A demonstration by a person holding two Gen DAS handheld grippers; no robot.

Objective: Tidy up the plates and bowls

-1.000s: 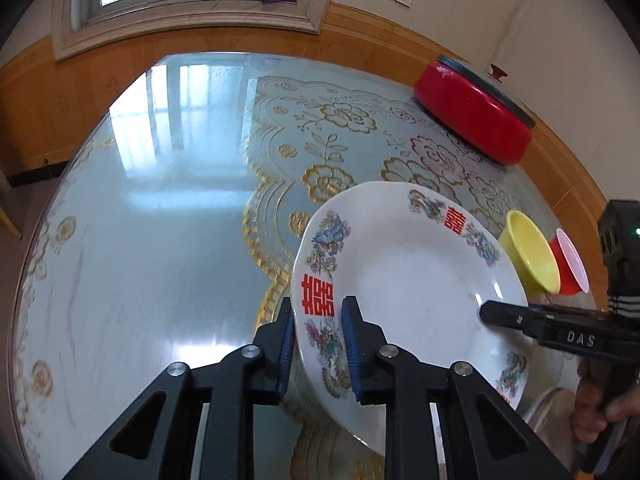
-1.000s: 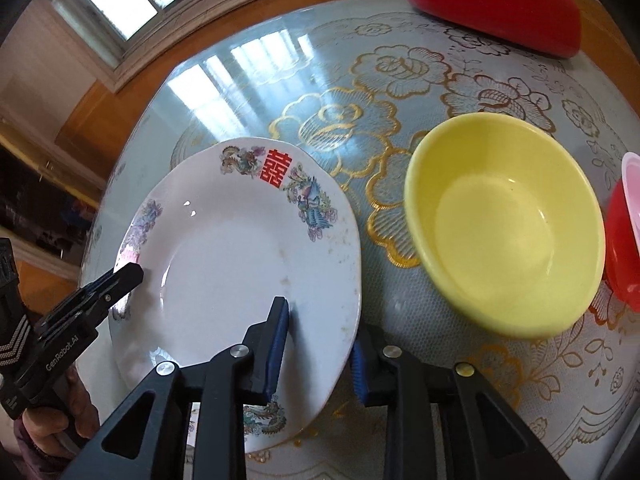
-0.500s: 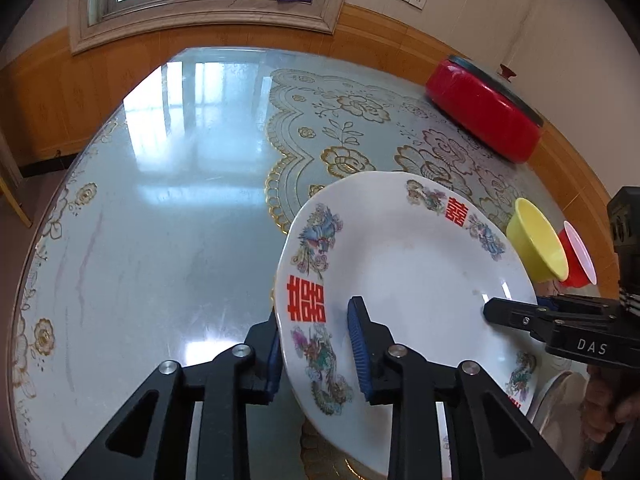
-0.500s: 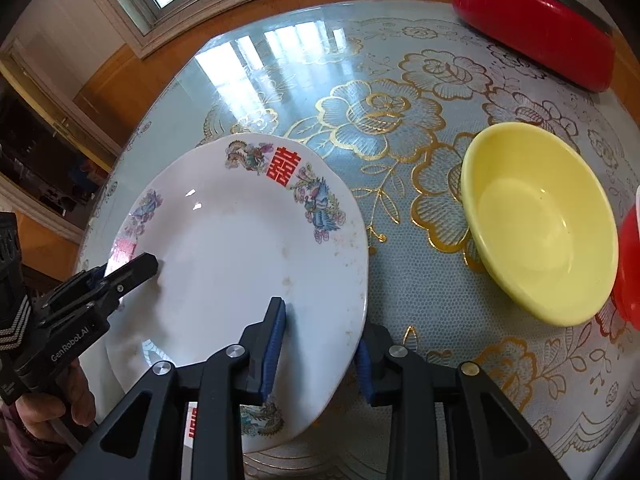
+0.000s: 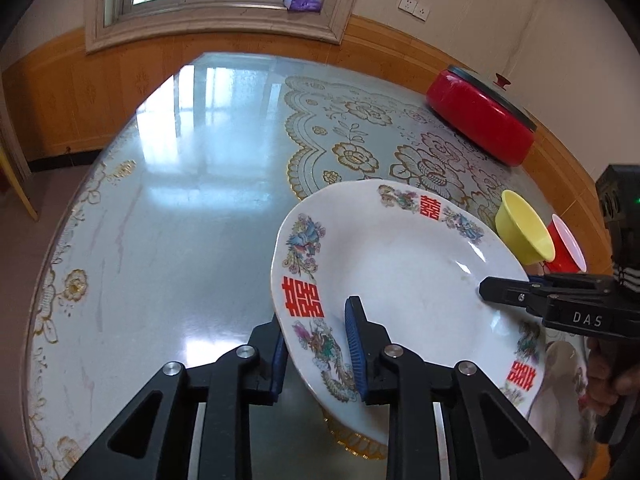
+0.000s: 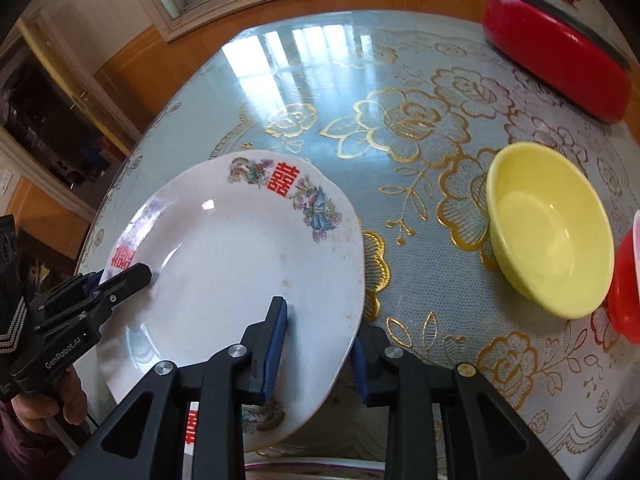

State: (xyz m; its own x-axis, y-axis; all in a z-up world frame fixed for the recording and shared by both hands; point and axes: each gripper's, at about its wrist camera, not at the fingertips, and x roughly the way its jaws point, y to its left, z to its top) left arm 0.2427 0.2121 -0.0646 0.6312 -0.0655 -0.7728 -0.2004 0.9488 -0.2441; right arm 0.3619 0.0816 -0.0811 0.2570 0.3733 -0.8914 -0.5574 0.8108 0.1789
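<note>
A white plate with red characters and flower prints hangs tilted above the table, carried between both grippers. My left gripper is shut on its left rim, one pad on top and one beneath. My right gripper grips the opposite rim, its jaws closing on the rim. To the right on the cloth sits an upright yellow bowl, with a red bowl beside it.
A red lidded pot stands at the far right of the glass-topped round table. Another decorated plate lies under the carried one near the front edge. A hand holds the right gripper.
Both grippers have carried the plate together sideways, away from the yellow bowl, so the gap between them has widened. Both still grip the same rims.
</note>
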